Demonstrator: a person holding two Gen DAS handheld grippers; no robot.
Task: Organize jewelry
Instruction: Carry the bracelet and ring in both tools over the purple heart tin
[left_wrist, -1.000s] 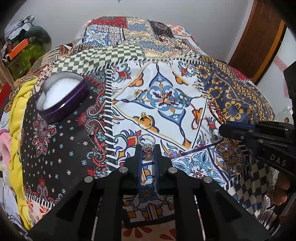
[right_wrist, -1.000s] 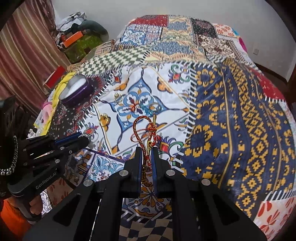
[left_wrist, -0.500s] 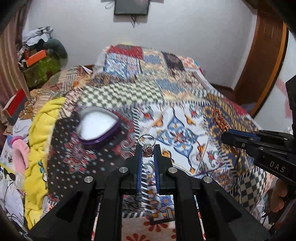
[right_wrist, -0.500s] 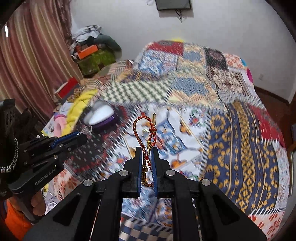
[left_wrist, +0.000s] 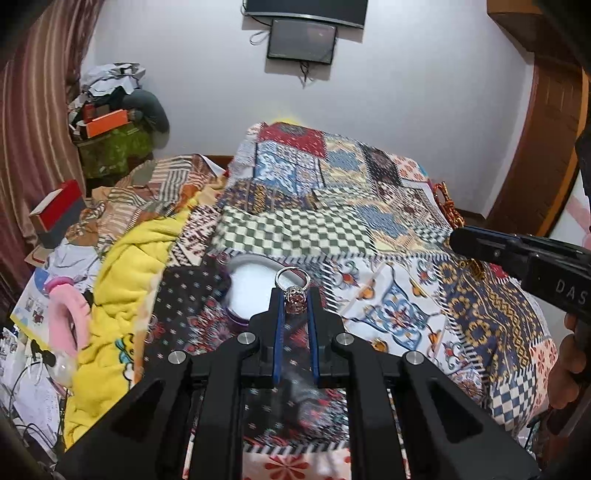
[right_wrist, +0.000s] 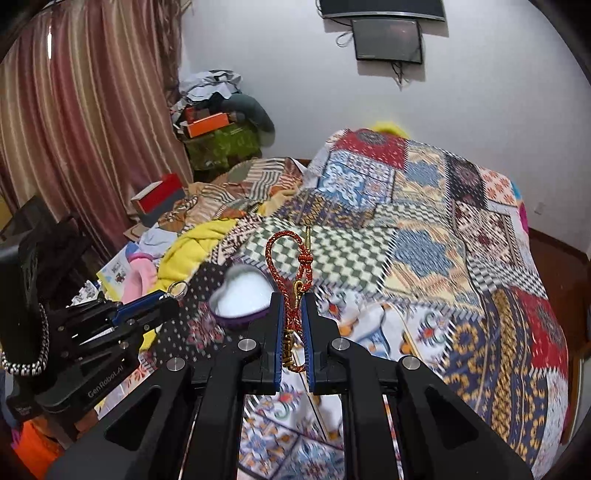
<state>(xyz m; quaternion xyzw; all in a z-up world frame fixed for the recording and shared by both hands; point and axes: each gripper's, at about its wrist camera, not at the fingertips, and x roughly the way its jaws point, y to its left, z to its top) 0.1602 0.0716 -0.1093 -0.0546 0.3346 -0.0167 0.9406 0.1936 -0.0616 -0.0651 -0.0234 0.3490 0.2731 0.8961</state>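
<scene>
1. Across the middle of both frames a patchwork quilt (left_wrist: 369, 206) is covering the bed, its printed squares, checks and tile motifs lying soft and rumpled.
2. Left of centre, a heart-shaped purple tin (right_wrist: 240, 297) with a white lining is sitting open on a dark dotted patch.
3. At centre of the left view, the left gripper (left_wrist: 295, 304) is pinching a silver ring (left_wrist: 293, 286) by its reddish stone, the band standing upright above the narrow fingers, in front of the tin.
4. At centre of the right view, the right gripper (right_wrist: 293, 314) is clamping a red-and-gold braided cord (right_wrist: 291, 266), its loop rising above the tips and a gold hook showing beside it.
5. Both grippers are hanging above the quilt, angled toward the tin.
</scene>
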